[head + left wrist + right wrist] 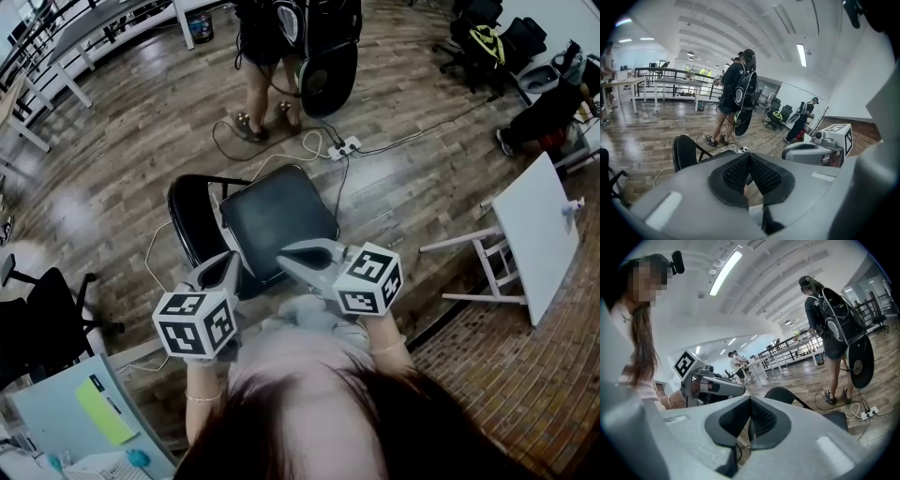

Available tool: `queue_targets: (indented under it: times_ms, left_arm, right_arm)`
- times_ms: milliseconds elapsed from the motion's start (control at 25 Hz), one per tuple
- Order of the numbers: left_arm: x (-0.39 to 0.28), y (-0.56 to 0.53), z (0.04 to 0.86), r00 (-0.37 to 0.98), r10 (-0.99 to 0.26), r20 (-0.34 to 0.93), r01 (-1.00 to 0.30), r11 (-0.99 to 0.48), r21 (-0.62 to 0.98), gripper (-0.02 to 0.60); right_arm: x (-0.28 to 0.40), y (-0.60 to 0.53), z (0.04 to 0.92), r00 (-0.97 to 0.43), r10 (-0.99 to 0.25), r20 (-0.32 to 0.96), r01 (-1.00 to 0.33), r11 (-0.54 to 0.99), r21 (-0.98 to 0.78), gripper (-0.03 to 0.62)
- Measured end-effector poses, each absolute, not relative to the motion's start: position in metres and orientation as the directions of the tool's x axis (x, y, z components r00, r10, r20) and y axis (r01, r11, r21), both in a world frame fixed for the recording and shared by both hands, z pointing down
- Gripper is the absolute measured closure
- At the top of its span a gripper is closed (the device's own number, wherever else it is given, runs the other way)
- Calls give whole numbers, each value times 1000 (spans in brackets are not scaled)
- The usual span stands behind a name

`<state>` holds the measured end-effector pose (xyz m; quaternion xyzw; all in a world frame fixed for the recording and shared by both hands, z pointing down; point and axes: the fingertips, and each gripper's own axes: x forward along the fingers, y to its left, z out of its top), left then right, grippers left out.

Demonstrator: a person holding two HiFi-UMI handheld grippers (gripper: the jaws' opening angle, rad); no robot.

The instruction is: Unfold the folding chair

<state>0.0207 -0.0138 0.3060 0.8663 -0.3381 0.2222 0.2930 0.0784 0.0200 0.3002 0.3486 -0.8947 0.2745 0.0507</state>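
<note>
The black folding chair stands on the wood floor with its seat (277,220) flat and its backrest (192,220) at the left. My left gripper (230,258) is shut and holds nothing, its tips over the seat's near left edge. My right gripper (284,255) is shut and holds nothing too, close beside it at the seat's near edge. The left gripper view shows its closed pads (749,161), the backrest (684,152) and the right gripper (811,152). In the right gripper view are closed pads (750,411), the seat (836,418) and the left gripper (712,386).
A person with a backpack (272,56) stands just beyond the chair. A power strip with cables (342,147) lies on the floor between them. A white table (539,234) lies tipped at the right. An office chair (47,323) and a desk (84,412) are at the left.
</note>
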Motion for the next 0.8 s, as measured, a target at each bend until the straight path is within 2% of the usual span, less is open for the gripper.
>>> queue_targets:
  times_ms: [800]
  left_arm:
    - [23,-22,306,721,-435,539,-687,-548,477,586]
  right_arm:
    - [82,13,303,-745,-599,294,-660,598,-454,592]
